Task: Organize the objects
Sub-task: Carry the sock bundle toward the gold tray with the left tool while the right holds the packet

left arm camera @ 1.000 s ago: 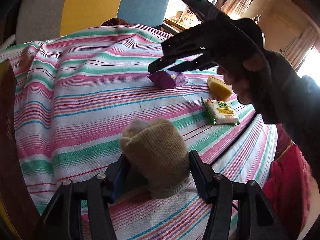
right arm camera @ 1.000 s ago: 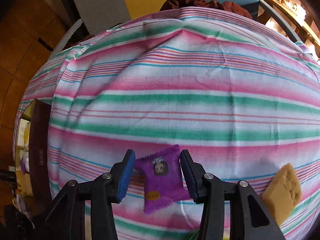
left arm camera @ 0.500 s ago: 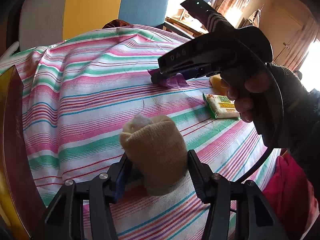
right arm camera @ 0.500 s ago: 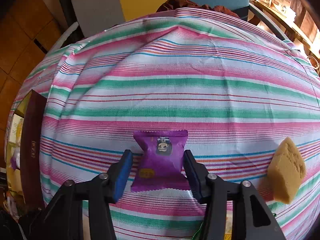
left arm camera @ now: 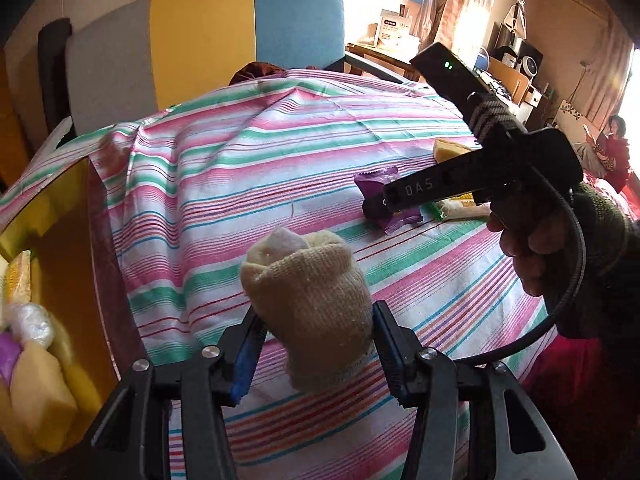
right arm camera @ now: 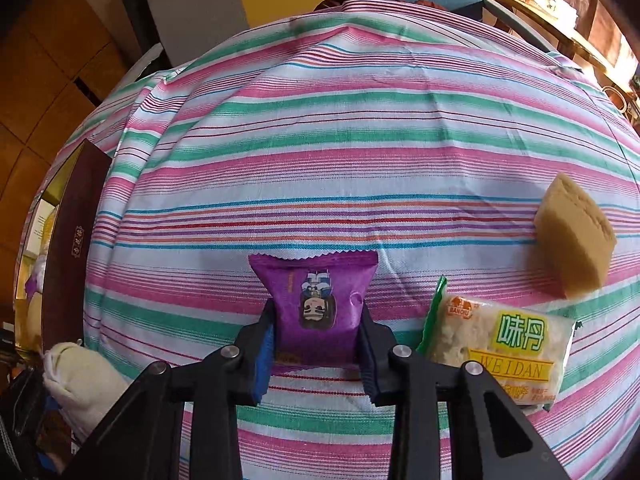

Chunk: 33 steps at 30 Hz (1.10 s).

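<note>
Striped cotton, pink, green and white, covers the table (right arm camera: 360, 152) where everything lies. At its left edge stands an open box (left arm camera: 80, 264) with a dark outer wall and yellow lining, already holding pale sponges and wrapped items, so it is probably where the loose things go.

The left gripper (left arm camera: 316, 344) is closing on a rolled beige sock (left arm camera: 308, 304), pads pressed into its sides, the roll apparently lifted off the cloth. The right gripper (right arm camera: 318, 344) is closing on a purple snack packet (right arm camera: 316, 300) (printed face up); its pads touch both edges, and the packet seems to rest on the cloth.

Just beside it lie a green-edged snack pack (right arm camera: 500, 344) and, a little farther off, a tan sponge (right arm camera: 572, 240), both untouched.

The box's depth and lower contents are cut off by the frame edge.
</note>
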### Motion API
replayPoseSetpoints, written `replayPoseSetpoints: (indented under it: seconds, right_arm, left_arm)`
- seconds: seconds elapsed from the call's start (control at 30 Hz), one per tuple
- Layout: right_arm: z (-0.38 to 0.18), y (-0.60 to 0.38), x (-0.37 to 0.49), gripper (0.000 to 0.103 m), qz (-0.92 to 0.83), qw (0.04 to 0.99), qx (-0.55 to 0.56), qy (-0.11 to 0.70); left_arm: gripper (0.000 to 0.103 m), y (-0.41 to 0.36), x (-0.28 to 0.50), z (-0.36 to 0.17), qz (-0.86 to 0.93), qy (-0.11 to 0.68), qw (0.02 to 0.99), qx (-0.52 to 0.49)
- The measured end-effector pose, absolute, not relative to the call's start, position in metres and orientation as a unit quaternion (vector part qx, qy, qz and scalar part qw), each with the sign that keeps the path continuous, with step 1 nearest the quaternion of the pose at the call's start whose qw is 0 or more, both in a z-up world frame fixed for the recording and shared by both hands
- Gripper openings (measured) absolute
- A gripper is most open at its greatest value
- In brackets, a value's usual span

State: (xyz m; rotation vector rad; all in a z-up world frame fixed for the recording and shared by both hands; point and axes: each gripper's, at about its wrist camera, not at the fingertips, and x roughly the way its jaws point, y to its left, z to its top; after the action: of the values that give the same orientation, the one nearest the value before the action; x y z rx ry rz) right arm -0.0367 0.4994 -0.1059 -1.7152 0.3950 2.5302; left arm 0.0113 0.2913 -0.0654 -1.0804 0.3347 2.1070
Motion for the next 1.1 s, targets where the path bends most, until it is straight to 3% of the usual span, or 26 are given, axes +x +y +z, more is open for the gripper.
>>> replayPoseSetpoints:
  seconds: [0.47, 1.1]
  right_arm:
    - [-0.108, 0.492, -0.033, 0.037, 0.840, 0.019, -0.536, 0.081]
    - [-0.106, 0.481, -0.033, 0.037, 0.852, 0.024, -0.522, 0.025]
  left_arm:
    - [0.053, 0.240, 0.023, 0.000, 0.872, 0.103, 0.322, -0.354]
    - [0.053, 0.192, 0.010, 0.004, 0.897, 0.085, 0.252, -0.353]
